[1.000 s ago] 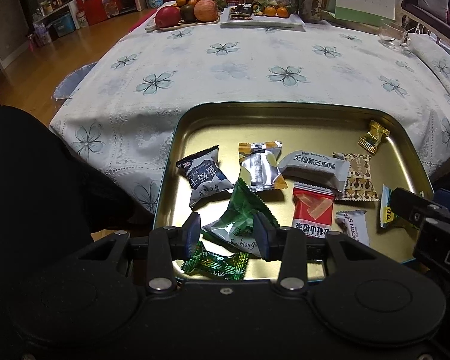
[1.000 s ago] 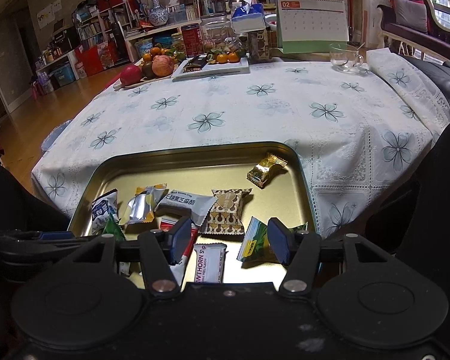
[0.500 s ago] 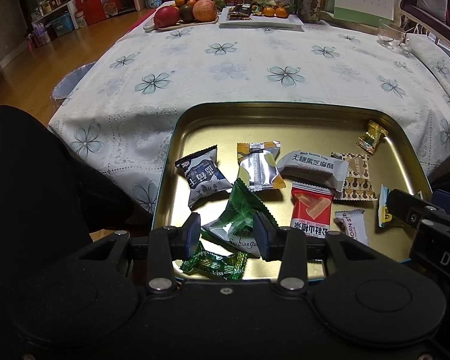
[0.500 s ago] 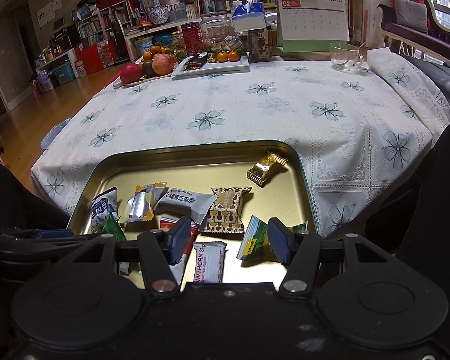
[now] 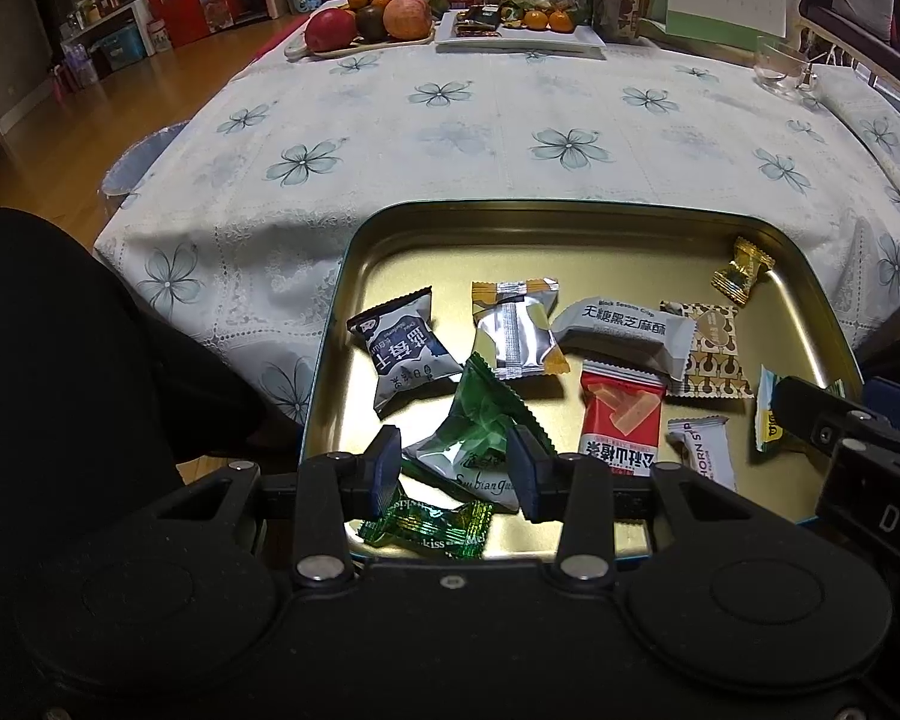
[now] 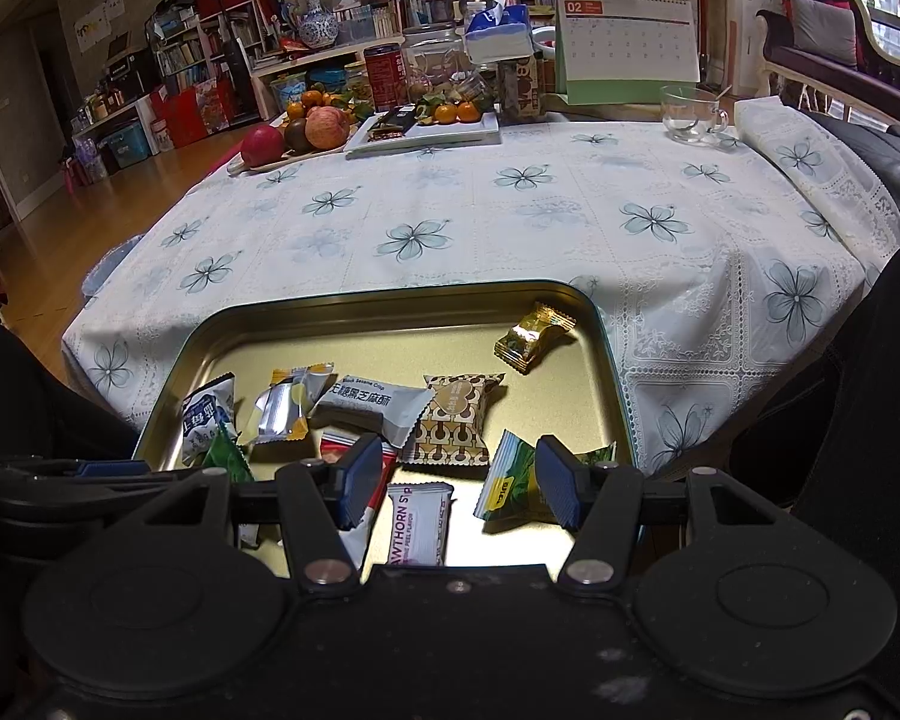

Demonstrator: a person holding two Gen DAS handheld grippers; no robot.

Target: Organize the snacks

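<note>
Red packet [image 6: 378, 468] behind gripper finger

A table under a white tablecloth [image 6: 510, 228] printed with blue flowers carries a gold tin tray [image 6: 390, 300] at its near edge. At the far edge stand a fruit board [image 6: 282, 159], a white dish [image 6: 450, 135], a desk calendar [image 6: 630, 48] and, far right, a glass cup [image 6: 690, 114].

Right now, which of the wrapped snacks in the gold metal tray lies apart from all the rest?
The small gold foil candy, alone near the far right corner of the gold metal tray. The other packets cluster or overlap along the near side.
</note>
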